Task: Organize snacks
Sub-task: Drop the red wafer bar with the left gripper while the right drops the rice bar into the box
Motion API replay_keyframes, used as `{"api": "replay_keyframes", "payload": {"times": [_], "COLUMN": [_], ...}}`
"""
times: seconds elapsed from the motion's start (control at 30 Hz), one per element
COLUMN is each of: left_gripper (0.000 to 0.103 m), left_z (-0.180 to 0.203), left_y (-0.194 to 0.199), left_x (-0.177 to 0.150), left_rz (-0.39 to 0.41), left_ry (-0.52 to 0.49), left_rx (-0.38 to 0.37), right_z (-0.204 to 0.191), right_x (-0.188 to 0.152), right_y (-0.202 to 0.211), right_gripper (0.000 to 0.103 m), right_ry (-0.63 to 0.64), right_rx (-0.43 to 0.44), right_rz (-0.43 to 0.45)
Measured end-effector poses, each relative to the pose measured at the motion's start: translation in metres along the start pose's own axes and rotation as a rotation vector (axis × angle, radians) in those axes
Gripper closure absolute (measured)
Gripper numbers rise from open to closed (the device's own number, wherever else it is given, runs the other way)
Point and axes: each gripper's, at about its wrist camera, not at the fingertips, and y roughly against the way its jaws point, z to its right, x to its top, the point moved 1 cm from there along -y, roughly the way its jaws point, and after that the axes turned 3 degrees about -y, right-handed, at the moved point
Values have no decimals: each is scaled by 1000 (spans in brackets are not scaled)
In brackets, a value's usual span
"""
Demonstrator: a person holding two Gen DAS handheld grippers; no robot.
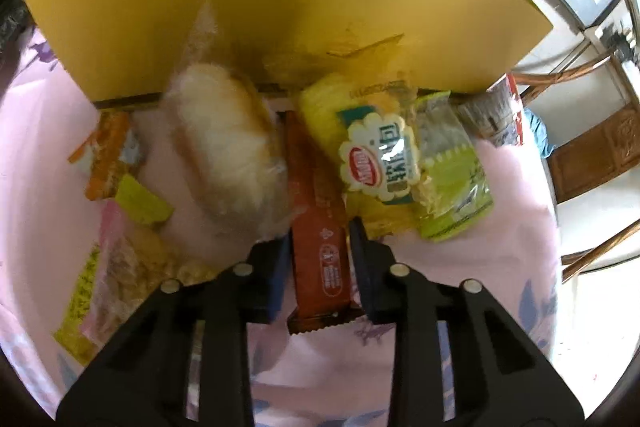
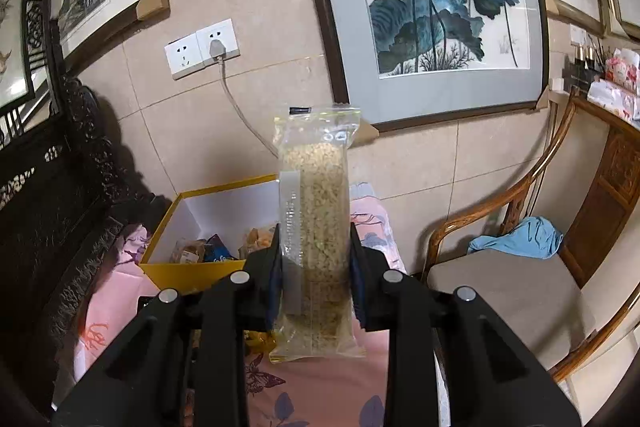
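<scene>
In the left wrist view my left gripper [image 1: 318, 239] is shut on a long orange-brown snack bar [image 1: 316, 223], held lengthwise between the fingers over the pink cloth. A wrapped bread bun [image 1: 224, 143] lies to its left and a yellow cake packet [image 1: 372, 147] to its right, before the yellow box wall [image 1: 280, 7]. In the right wrist view my right gripper [image 2: 314, 239] is shut on a clear packet of pale grain bar [image 2: 316, 227], held upright in the air. The open yellow box [image 2: 188, 269] with several snacks inside sits below and to the left.
Small orange, green and pink packets [image 1: 116, 187] lie at the left on the pink floral cloth [image 1: 500, 227]. A green packet [image 1: 452, 183] lies right of the yellow one. A wooden chair [image 2: 500, 267] with a blue cloth [image 2: 520, 237] stands right. Tiled wall with framed paintings behind.
</scene>
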Motion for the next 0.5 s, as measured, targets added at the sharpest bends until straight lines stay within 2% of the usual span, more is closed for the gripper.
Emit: {"api": "replay_keyframes", "payload": {"times": [0.1, 0.23, 0.5], "left_gripper": [76, 76, 76], "left_z": [-6, 1, 3], "left_y": [12, 52, 112], "left_x": [-7, -12, -3], "left_rz": [7, 90, 234], "left_ry": [9, -48, -52], "left_rx": [-2, 13, 17], "right_z": [4, 4, -2], "right_x": [2, 4, 10], "right_y": [3, 11, 29], "right_gripper": [74, 74, 74], "right_ry": [-19, -22, -23], "right_rx": [0, 12, 47], "right_rz": [7, 21, 56]}}
